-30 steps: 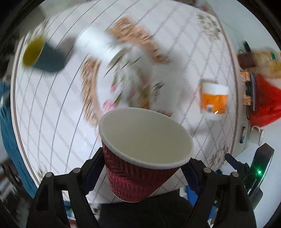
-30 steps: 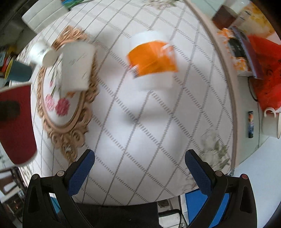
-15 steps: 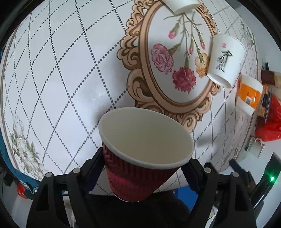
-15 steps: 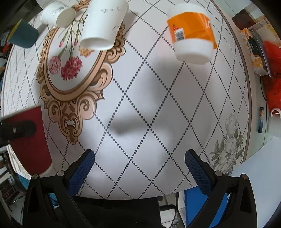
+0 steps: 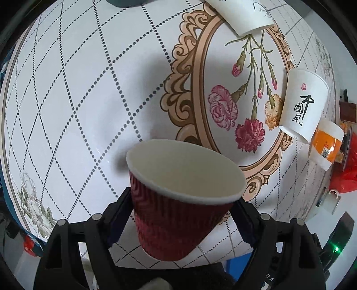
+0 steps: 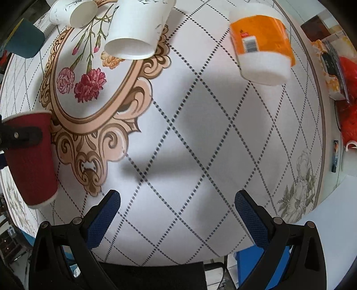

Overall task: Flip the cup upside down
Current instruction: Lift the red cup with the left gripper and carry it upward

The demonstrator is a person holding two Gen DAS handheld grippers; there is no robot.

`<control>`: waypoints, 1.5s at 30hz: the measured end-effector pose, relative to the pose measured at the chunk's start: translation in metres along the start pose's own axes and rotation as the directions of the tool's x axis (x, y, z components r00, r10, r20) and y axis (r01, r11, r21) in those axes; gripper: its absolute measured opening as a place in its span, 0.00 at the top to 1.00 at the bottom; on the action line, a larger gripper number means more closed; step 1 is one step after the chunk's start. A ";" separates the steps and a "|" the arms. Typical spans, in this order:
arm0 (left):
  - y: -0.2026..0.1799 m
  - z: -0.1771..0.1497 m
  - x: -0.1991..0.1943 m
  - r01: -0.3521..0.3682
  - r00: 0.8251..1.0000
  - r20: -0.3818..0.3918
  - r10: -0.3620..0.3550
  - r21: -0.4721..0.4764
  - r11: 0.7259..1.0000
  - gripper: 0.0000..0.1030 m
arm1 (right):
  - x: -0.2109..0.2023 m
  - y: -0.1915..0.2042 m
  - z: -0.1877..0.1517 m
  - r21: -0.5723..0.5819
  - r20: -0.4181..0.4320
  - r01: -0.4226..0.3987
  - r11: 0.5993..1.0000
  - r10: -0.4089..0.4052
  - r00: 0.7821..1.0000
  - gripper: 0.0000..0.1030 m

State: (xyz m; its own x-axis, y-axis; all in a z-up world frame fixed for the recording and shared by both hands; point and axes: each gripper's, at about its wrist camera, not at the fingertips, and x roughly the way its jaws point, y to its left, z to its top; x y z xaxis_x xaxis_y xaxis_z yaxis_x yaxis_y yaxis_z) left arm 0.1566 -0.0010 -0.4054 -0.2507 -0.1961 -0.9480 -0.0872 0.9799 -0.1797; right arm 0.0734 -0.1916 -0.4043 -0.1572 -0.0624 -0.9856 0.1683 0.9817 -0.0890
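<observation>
My left gripper (image 5: 181,214) is shut on a dark red ribbed paper cup (image 5: 178,214) with a white inside. Its mouth faces the white patterned table (image 5: 78,93) below. In the right wrist view the red cup (image 6: 31,160) hangs mouth down at the far left, the left gripper's finger (image 6: 22,135) across its side, its rim close above the table. My right gripper (image 6: 177,212) is open and empty above the table's front part.
A white cup with black script (image 5: 301,107) and another white cup (image 5: 243,15) stand mouth down on the floral medallion (image 5: 245,100). An orange and white cup (image 6: 261,44) stands mouth down to the right. A teal cup (image 6: 22,40) is at the far left. Clutter lies beyond the right edge.
The left gripper has turned the red cup mouth down and lowered it closer to the table. The right gripper has come lower and nearer to the table, still open.
</observation>
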 end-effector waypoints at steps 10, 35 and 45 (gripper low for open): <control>-0.018 0.002 0.005 -0.038 0.999 0.021 0.038 0.024 0.999 0.17 | -0.009 0.016 0.032 0.002 0.005 0.008 1.000 -0.008 1.000 0.00; 0.003 -0.018 -0.095 -0.119 0.962 0.257 0.089 0.105 0.987 0.16 | -0.050 0.004 0.002 0.023 0.078 -0.053 0.998 0.051 0.996 0.00; 0.006 -0.097 -0.136 -0.203 0.926 0.354 0.133 0.169 0.964 0.16 | -0.135 0.000 -0.041 0.021 0.232 -0.141 0.990 0.132 0.964 0.00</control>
State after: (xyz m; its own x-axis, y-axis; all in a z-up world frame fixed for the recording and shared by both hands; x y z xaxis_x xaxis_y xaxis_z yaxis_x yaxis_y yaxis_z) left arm 0.0965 0.0275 -0.2518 0.0972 -0.0380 -0.9945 0.1299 0.9912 -0.0252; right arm 0.0543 -0.1761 -0.2653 0.0961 0.0277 -0.9950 0.2093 0.9767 0.0475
